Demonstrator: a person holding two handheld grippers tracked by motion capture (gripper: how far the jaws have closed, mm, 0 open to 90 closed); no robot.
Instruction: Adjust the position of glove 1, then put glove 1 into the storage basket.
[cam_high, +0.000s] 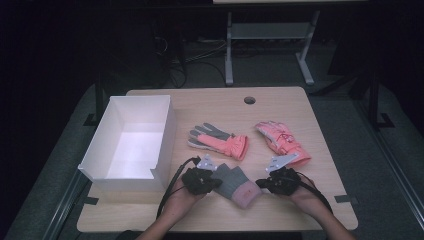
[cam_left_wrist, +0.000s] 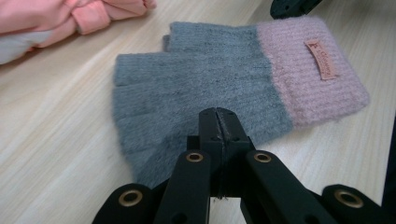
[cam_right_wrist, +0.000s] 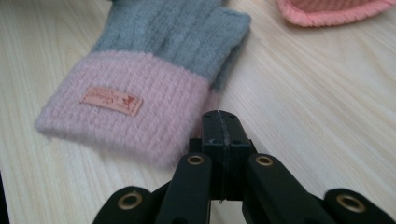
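L gripper: jaws pressed together, nothing between them, tips just over the finger-end edge of the grey fingerless glove. R gripper: jaws also clenched on nothing, tips beside the glove's pink cuff, prob. not touching it.

To do the pick well: both need to open first, then go low and flat along the table so one jaw slides under the knit. L takes the finger end, R the cuff near the corner, not on the small label. Bite enough fabric, since soft knit slips, and lift both ends together so it doesn't sag.

Pose: both hands come in from the near edge, palms up-ish under the grippers, L hand left of the glove, R hand right of it, both angled in toward it.

Glove lies flat near the front edge of the table; white box sits left of it and farther back, two pink gloves beyond it.
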